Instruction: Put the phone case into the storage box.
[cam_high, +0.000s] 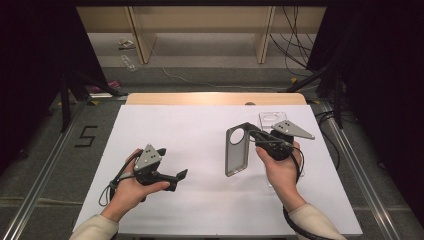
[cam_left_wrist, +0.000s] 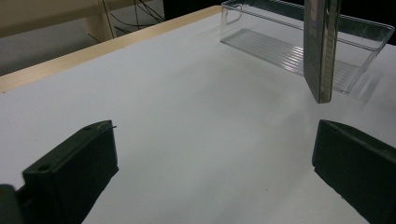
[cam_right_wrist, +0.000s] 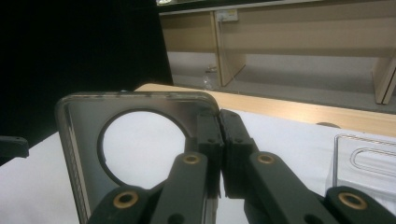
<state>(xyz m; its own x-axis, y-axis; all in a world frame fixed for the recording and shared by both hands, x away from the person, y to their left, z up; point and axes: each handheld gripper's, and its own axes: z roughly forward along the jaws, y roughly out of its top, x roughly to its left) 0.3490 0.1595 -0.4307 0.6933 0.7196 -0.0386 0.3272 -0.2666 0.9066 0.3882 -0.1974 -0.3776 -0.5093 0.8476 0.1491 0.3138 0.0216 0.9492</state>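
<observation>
Right gripper (cam_high: 251, 131) over the right half of the white table (cam_high: 200, 200); jaws clamped on the edge of a grey phone case (cam_high: 236, 151) with a large round camera hole, case lifted clear of the surface, hanging long side down; clear plastic tray (cam_high: 272, 119) just behind it, toward the far edge; left gripper (cam_high: 179, 179) at near left, jaws spread wide, nothing between them.

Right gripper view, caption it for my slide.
Right tongs pinch a grey phone case above the white table.
</observation>
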